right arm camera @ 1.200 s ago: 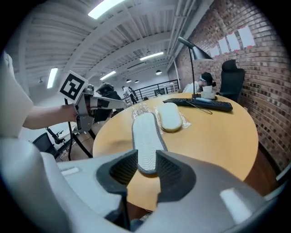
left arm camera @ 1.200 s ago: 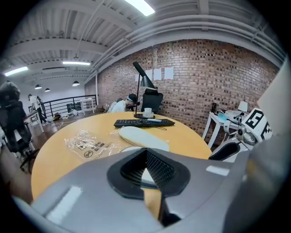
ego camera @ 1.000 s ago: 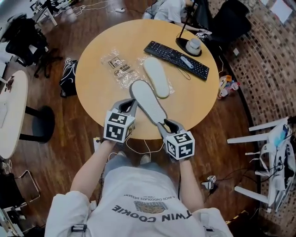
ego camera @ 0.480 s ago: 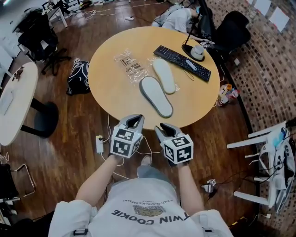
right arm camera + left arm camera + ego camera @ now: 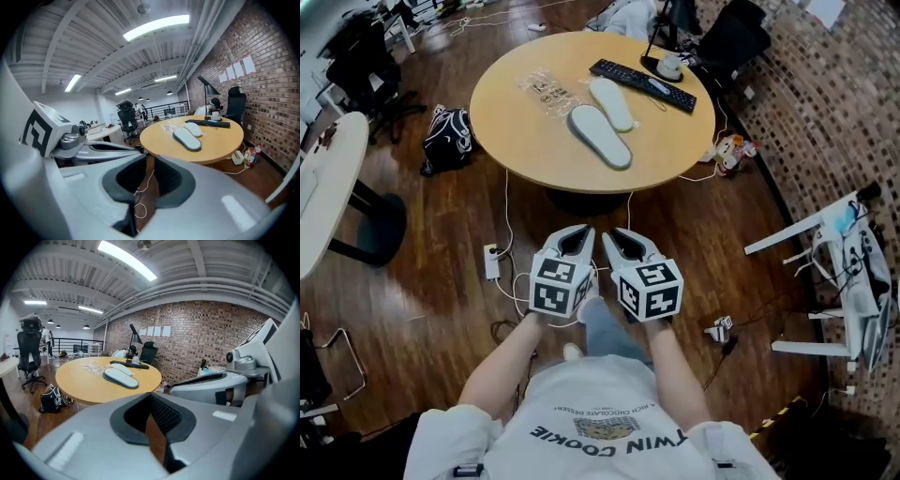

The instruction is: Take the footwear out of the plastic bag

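Two pale grey slippers lie side by side on the round wooden table [image 5: 520,141], the nearer one [image 5: 600,137] beside the farther one [image 5: 610,103]. The empty clear plastic bag [image 5: 546,91] lies crumpled to their left. Both grippers hang over the floor, well short of the table and close together. My left gripper [image 5: 573,240] shows a narrow gap with nothing in it. The jaws of my right gripper [image 5: 623,242] are closing with only floor and cable showing between them. In the left gripper view the nearer slipper [image 5: 121,378] lies far ahead of the jaws [image 5: 154,437]. The right gripper view shows it [image 5: 187,139] beyond the jaws [image 5: 143,197].
A black keyboard [image 5: 642,84] and a lamp base with a mug [image 5: 667,66] are at the table's far side. On the floor are a black bag [image 5: 447,142], a power strip [image 5: 492,262] with cables, and a white chair [image 5: 848,281] at the right. A white table [image 5: 328,178] stands left.
The person has stepped back from the table. Both grippers have let go of the slipper, which now lies on the table beside the other, and have drawn back over the floor.
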`<action>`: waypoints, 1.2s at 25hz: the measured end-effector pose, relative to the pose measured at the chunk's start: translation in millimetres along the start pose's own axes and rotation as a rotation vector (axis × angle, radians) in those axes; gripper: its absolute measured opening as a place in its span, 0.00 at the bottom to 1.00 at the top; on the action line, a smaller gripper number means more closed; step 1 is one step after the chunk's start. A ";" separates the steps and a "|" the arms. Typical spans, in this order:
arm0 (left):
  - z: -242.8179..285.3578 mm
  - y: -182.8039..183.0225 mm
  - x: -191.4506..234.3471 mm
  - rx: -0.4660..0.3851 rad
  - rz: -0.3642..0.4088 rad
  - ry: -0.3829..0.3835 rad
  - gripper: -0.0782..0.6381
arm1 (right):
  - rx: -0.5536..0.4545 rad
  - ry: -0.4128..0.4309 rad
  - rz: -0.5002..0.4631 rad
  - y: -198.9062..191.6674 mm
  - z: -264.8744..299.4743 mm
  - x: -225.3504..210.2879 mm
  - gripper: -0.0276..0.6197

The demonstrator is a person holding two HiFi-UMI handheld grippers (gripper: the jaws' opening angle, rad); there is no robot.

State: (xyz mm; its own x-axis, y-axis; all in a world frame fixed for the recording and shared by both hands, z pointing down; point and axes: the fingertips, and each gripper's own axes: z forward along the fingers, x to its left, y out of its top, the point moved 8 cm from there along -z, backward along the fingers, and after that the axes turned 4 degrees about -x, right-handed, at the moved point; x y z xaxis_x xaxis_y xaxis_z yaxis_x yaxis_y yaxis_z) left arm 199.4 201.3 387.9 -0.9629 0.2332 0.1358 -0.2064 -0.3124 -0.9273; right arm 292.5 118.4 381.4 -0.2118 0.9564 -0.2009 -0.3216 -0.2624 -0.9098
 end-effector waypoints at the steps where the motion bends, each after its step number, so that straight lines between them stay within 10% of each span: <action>1: -9.2 -3.7 -11.4 -0.006 -0.002 -0.008 0.12 | 0.000 -0.009 0.002 -5.6 -12.0 5.2 0.12; 30: -137.2 -70.6 -227.2 -0.063 -0.049 0.139 0.12 | -0.075 0.077 0.000 -96.4 -231.8 31.3 0.05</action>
State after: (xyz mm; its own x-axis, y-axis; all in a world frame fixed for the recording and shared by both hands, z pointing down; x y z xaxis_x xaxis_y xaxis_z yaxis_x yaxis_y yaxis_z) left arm 456.6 296.8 374.6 -0.9177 0.3735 0.1354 -0.2366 -0.2399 -0.9415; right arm 530.8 203.3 378.6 -0.1391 0.9643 -0.2254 -0.2512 -0.2545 -0.9339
